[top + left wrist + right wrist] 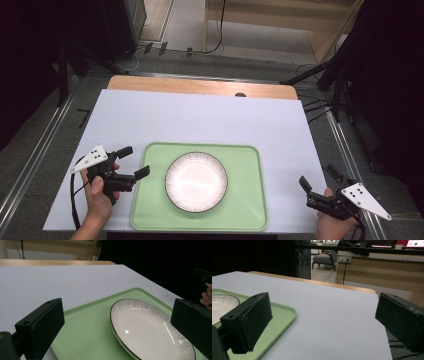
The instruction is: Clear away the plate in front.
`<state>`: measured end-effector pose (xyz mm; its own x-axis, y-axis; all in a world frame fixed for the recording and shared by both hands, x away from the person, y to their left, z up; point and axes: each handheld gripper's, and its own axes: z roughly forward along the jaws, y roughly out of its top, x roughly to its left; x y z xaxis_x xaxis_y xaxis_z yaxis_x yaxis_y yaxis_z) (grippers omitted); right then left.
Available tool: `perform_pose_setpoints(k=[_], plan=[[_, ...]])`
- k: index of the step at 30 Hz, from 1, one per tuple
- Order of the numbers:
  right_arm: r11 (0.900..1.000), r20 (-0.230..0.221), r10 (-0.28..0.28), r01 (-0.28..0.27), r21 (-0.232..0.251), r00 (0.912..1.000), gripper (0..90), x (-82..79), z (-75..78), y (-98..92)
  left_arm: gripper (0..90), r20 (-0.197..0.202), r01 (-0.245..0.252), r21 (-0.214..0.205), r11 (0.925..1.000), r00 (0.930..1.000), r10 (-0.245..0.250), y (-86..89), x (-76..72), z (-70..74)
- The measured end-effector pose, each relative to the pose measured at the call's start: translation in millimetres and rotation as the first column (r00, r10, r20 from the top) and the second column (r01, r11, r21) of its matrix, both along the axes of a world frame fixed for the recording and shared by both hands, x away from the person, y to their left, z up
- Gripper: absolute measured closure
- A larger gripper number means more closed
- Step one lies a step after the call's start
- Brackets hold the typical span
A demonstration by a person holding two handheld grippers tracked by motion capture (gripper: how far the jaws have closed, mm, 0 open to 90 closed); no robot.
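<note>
Plate (pixel 196 181) sits centred on the green tray (pixel 150 210), both grippers released and empty. Left gripper (pixel 134 161) hovers at the tray's left edge, right gripper (pixel 316 184) well right; a careless nudge could slide the tray across the desk (pixel 200 120).

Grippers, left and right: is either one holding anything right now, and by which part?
Nothing is held. The left gripper is open beside the green tray, the right gripper open off to the tray's other side; the plate sits untouched.
</note>
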<state>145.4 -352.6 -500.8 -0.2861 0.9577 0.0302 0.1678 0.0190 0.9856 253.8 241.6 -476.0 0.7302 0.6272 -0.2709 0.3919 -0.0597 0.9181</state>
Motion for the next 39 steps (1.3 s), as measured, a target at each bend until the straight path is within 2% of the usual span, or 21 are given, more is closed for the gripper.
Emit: perform_pose_setpoints(k=[5,10,12,14,17,19,21,22,26,28,30,34,39], plan=[[1.0000,0.000,-0.001,0.001,0.002,1.0000,1.3,-0.1,0.0,-0.2,0.0,0.024,-0.035,-0.010,0.9993,0.9991,0.035,14.0,-7.9,0.4],[1.0000,-0.001,-0.001,0.001,0.002,1.0000,1.3,-0.3,-0.1,-0.2,0.0,0.048,-0.089,0.000,0.9961,0.9949,0.089,31.9,-16.3,2.4],[1.0000,-0.001,0.000,0.000,0.002,1.0000,1.3,-0.2,-0.2,-0.2,0.0,0.049,-0.108,-0.024,0.9939,0.9928,0.109,40.2,-19.1,2.0],[1.0000,0.001,0.000,0.000,0.000,1.0000,1.3,0.1,-0.2,-0.3,0.0,0.058,-0.136,-0.030,0.9903,0.9888,0.137,48.3,-22.7,3.2],[1.0000,0.001,-0.004,0.004,0.001,1.0000,1.3,-0.7,0.3,-0.2,0.0,0.082,-0.165,-0.013,0.9863,0.9829,0.165,57.8,-27.2,4.9],[1.0000,0.003,-0.005,0.005,0.002,1.0000,1.3,-0.8,0.4,-0.5,0.0,0.082,-0.179,-0.037,0.9831,0.9799,0.182,66.6,-28.8,6.1],[1.0000,0.002,-0.006,0.006,0.001,1.0000,1.3,-0.7,0.1,-1.3,0.0,0.087,-0.213,-0.051,0.9758,0.9724,0.216,79.5,-32.1,5.9],[1.0000,0.002,-0.007,0.007,0.000,1.0000,1.3,-0.7,0.0,-1.3,0.0,0.087,-0.213,-0.051,0.9758,0.9724,0.216,79.5,-32.1,5.9],[1.0000,0.001,-0.007,0.007,0.001,1.0000,1.3,-0.7,0.0,-1.3,0.0,0.097,-0.247,-0.028,0.9686,0.9638,0.248,92.0,-37.4,1.7],[1.0000,0.001,-0.008,0.008,0.000,1.0000,1.3,-0.6,-0.1,-1.2,0.0,0.097,-0.253,-0.024,0.9672,0.9623,0.254,96.2,-39.5,0.0],[1.0000,0.001,-0.007,0.007,0.001,1.0000,1.3,-0.4,-0.1,-1.0,0.0,0.107,-0.271,-0.005,0.9625,0.9568,0.270,100.1,-41.7,-1.5],[1.0000,0.001,-0.005,0.005,0.000,1.0000,1.3,-0.1,-0.1,-0.9,0.0,0.100,-0.284,-0.024,0.9585,0.9533,0.285,105.2,-41.3,-2.4],[1.0000,0.003,-0.004,0.004,-0.005,1.0000,1.3,0.1,-0.1,-0.6,0.0,0.093,-0.273,-0.015,0.9619,0.9575,0.273,102.5,-39.1,-4.2]])
